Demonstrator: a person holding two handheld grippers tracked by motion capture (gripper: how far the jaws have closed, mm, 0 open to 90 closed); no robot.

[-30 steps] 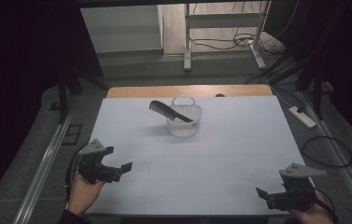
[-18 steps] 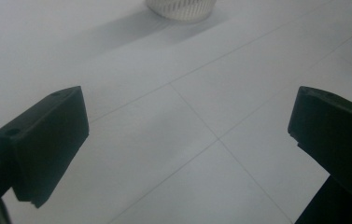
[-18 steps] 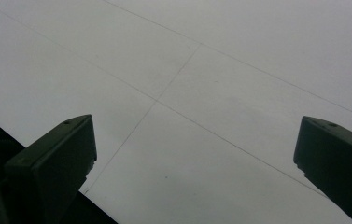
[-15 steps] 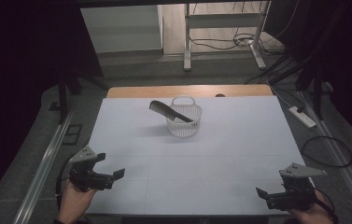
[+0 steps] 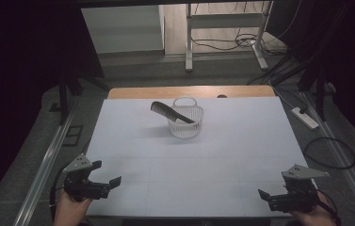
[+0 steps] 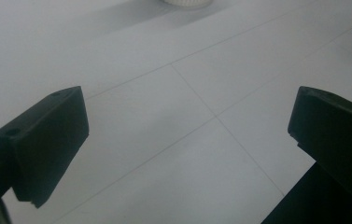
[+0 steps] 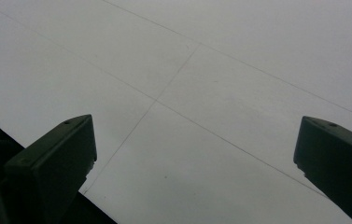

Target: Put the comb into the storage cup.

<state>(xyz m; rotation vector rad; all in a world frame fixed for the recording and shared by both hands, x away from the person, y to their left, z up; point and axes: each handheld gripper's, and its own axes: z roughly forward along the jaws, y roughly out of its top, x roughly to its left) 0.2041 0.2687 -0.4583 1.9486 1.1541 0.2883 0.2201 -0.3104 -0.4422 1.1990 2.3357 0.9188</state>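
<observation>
Since the earlier frames, the left tool (image 5: 105, 178) has been drawn back toward the near left corner of the surface (image 5: 231, 155), while the right tool (image 5: 268, 197) has been kept at the near right corner. In the high view, each tool is held in a hand at the near edge, the two well apart from one another. The jaws of the left tool are seen spread wide in the left gripper view, with nothing between them but bare white surface crossed by thin lines. The jaws of the right tool are likewise spread apart in the right gripper view, over the same lined surface near its edge. The white basket (image 5: 186, 123) is stood toward the far middle of the surface, well apart from both tools. A dark comb (image 5: 171, 112) is laid slantwise across the basket's rim, one end projecting to the left.
</observation>
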